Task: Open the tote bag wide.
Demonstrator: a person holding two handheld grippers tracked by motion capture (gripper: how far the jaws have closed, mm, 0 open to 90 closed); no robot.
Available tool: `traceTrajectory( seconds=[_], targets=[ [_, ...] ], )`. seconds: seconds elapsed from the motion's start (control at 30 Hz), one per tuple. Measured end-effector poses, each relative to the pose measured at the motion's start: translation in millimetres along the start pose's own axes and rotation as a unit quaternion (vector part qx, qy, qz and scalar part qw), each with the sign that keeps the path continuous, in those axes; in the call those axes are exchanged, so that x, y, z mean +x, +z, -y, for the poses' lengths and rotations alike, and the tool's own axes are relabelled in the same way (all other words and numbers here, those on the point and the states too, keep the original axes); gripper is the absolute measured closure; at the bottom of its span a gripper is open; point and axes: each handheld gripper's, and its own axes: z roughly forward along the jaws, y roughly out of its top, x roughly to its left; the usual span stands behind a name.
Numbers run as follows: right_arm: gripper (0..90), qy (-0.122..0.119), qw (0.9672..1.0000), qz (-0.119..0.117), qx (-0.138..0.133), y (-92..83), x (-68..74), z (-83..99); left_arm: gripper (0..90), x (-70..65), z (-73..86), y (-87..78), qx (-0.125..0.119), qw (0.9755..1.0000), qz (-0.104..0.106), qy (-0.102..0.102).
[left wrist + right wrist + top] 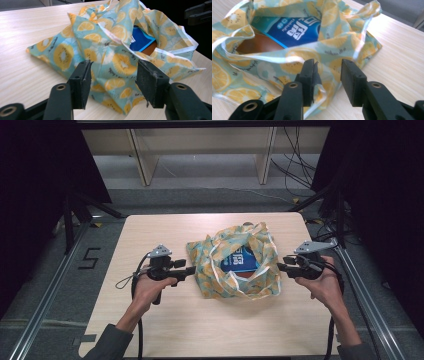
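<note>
Pale wood table (150, 320) carries a fruit-print cloth bag (220, 270) at its middle, a blue packet (241, 261) showing in its open mouth. I hold my left gripper (190, 269) and right gripper (280, 266) at the bag's two sides, both sets of jaws apart, gripping nothing.

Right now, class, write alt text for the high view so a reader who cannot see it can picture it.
A fruit-print cloth bag lies open on a pale wooden table, with a blue packet showing inside. A person's two hands hold a left gripper and a right gripper at either side of the bag, jaws pointing at it.
</note>
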Motion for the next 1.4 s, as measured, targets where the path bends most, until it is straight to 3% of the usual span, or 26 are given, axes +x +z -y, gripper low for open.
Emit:
traceTrajectory(
  seconds=[0.13, 0.23, 0.27, 0.37, 0.4, 0.5, 0.6, 0.63, 0.73, 0.8, 0.83, 0.87, 0.93, 0.97, 1.03, 1.13, 1.3, 1.33, 1.37, 1.4],
  targets=[
    [59.0, 0.020, 0.9998, 0.000, -0.005, -3.9, -1.4, 8.5, 39.0, 0.4, 14.0, -9.6, 0.004, 0.9999, -0.009, -0.005],
    [55.6, 0.017, 0.9998, 0.008, -0.009, -4.7, -0.9, 14.2, 38.0, 0.3, 24.1, -15.0, 0.005, 0.9998, -0.013, -0.014],
    [54.4, 0.035, 0.9994, 0.006, -0.001, -5.9, 1.6, 15.1, 37.7, -0.1, 26.6, -16.5, 0.005, 0.9998, -0.017, -0.012],
    [52.0, 0.018, 0.9997, 0.014, 0.001, -4.8, -0.3, 20.5, 36.6, -3.2, 33.1, -19.7, 0.000, 0.9997, -0.020, -0.017],
    [51.5, 0.038, 0.9992, 0.015, 0.000, -5.0, 2.7, 22.0, 36.3, -4.7, 34.8, -20.5, 0.002, 0.9997, -0.018, -0.018],
    [48.5, 0.026, 0.9995, 0.018, 0.001, -6.4, 0.7, 27.5, 35.0, -9.9, 40.6, -23.6, 0.003, 0.9998, -0.019, -0.011],
    [46.7, 0.028, 0.9994, 0.021, -0.004, -7.6, 1.8, 33.4, 33.8, -14.8, 45.6, -26.4, 0.005, 0.9998, -0.019, -0.004],
    [46.5, 0.042, 0.9989, 0.021, -0.001, -9.0, 4.0, 34.7, 33.6, -15.3, 46.6, -27.4, 0.006, 0.9998, -0.016, 0.000],
    [44.8, 0.037, 0.9990, 0.024, -0.007, -10.1, 5.8, 39.9, 32.8, -17.9, 49.8, -29.9, 0.004, 0.9999, -0.016, 0.002],
    [44.0, 0.054, 0.9983, 0.021, -0.006, -10.7, 10.2, 42.8, 31.9, -18.8, 52.3, -31.4, 0.005, 0.9998, -0.019, 0.005],
    [43.4, 0.045, 0.9988, 0.021, -0.005, -11.0, 8.9, 44.0, 31.7, -19.0, 53.4, -32.5, 0.007, 0.9997, -0.021, 0.006],
    [43.3, 0.058, 0.9980, 0.022, -0.005, -10.5, 12.2, 45.8, 31.6, -19.0, 54.5, -33.1, 0.006, 0.9997, -0.022, 0.007],
    [43.1, 0.046, 0.9987, 0.021, -0.006, -9.9, 10.9, 48.3, 31.2, -19.3, 57.3, -34.3, 0.004, 0.9997, -0.024, 0.001],
    [42.6, 0.059, 0.9980, 0.022, -0.004, -9.7, 13.6, 49.8, 31.0, -19.3, 58.5, -35.2, 0.005, 0.9997, -0.026, 0.001],
    [42.3, 0.048, 0.9986, 0.023, -0.006, -9.0, 12.3, 51.9, 30.6, -19.2, 60.8, -36.9, 0.005, 0.9996, -0.027, -0.001],
    [41.7, 0.061, 0.9978, 0.024, -0.005, -11.8, 17.4, 54.7, 30.1, -18.5, 63.9, -38.9, 0.005, 0.9996, -0.029, 0.002],
    [40.4, 0.061, 0.9978, 0.021, -0.014, -15.5, 23.5, 59.7, 29.0, -18.9, 68.2, -40.5, 0.005, 0.9996, -0.028, -0.001],
    [39.9, 0.063, 0.9979, 0.010, -0.012, -15.6, 24.4, 60.8, 28.5, -19.3, 69.0, -40.7, 0.005, 0.9996, -0.028, -0.002],
    [39.6, 0.050, 0.9985, 0.014, -0.018, -14.8, 23.5, 62.2, 28.1, -19.3, 69.7, -41.2, 0.007, 0.9996, -0.028, 0.001],
    [39.0, 0.062, 0.9978, 0.018, -0.016, -15.9, 27.5, 63.7, 27.4, -20.0, 70.5, -41.7, 0.008, 0.9995, -0.031, 0.003]
  ],
)
